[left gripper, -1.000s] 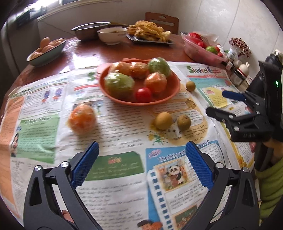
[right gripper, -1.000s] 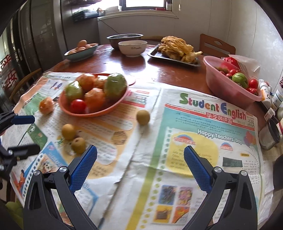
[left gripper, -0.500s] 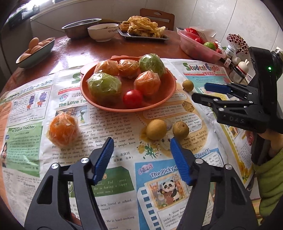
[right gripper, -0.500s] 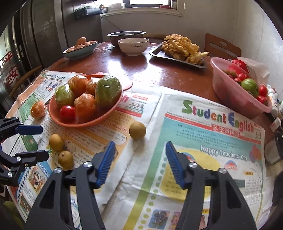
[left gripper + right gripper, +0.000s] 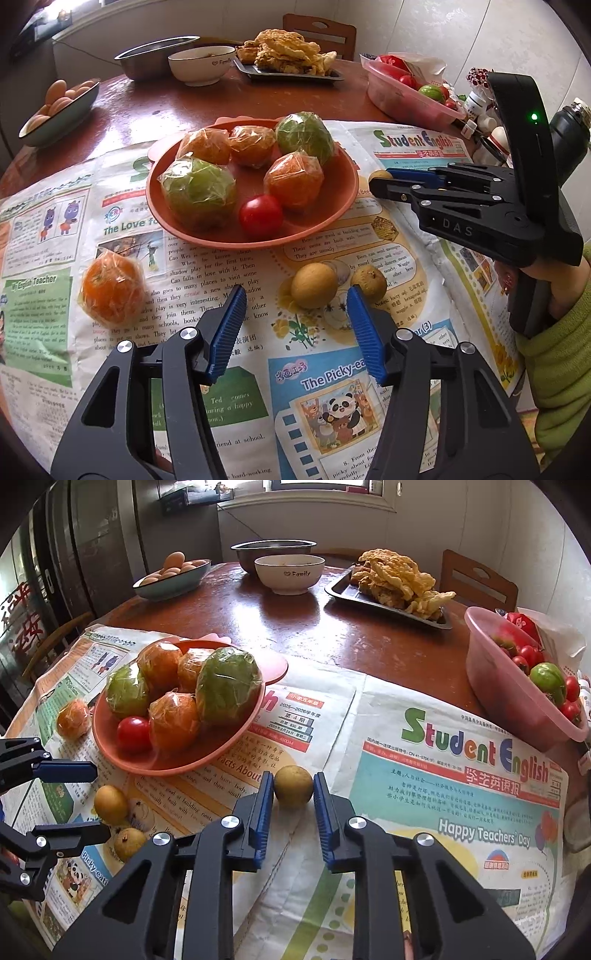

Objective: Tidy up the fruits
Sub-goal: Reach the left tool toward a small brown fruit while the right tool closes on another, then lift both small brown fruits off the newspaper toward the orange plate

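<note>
Right gripper: jaws narrow, bracketing the small round yellow-brown fruit lying on the newspaper-covered worktop beside the orange plastic plate; firm contact not evident. Left gripper: jaws wide, empty. Recommendation: close gently, centred, then lift straight.

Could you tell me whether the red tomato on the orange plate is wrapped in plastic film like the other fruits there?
No, the red tomato lies bare on the orange plate, its skin smooth and glossy.
</note>
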`<state>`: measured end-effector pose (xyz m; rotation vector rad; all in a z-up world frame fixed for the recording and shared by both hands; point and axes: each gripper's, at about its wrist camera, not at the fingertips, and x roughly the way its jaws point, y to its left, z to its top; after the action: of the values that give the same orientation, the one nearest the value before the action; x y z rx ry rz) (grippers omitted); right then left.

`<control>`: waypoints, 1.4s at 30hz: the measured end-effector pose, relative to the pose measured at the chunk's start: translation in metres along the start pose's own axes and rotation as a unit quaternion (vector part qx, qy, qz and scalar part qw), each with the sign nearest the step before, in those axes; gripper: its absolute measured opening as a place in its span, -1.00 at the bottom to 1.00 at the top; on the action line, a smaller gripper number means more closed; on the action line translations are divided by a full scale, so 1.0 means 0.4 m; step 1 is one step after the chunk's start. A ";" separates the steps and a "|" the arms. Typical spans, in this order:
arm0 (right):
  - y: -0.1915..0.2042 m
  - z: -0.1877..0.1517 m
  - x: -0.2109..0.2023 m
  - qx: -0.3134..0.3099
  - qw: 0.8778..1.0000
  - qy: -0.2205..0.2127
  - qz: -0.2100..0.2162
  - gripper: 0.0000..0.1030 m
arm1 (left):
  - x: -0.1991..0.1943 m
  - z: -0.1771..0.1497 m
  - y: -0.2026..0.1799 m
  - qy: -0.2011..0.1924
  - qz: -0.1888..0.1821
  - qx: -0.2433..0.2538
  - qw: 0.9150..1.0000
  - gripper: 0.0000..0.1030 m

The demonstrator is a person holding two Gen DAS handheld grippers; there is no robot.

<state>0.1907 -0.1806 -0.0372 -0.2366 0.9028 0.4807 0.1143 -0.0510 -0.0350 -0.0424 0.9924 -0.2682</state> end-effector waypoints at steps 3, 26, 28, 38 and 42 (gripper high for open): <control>-0.002 0.002 0.004 0.001 1.000 0.000 0.002 -0.59 | 0.005 0.004 0.000 0.003 -0.005 0.000 1.000 -0.22; 0.010 -0.020 -0.020 0.007 1.000 -0.003 0.021 -0.59 | 0.017 0.017 -0.014 0.008 -0.026 0.001 1.000 -0.62; 0.011 -0.024 -0.027 0.011 1.000 -0.004 0.027 -0.59 | 0.009 0.016 -0.010 0.005 -0.023 0.001 1.000 -0.62; 0.045 -0.026 -0.087 0.012 0.998 -0.025 0.050 -0.59 | -0.040 0.021 0.009 -0.010 -0.015 -0.002 1.000 -0.62; 0.067 -0.019 -0.109 0.004 0.998 -0.034 0.061 -0.59 | -0.055 0.025 0.012 -0.015 -0.013 -0.002 1.000 -0.62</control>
<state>0.1496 -0.1734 -0.0068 -0.1571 0.8564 0.5938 0.1124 -0.0419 -0.0121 -0.0627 0.9625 -0.2891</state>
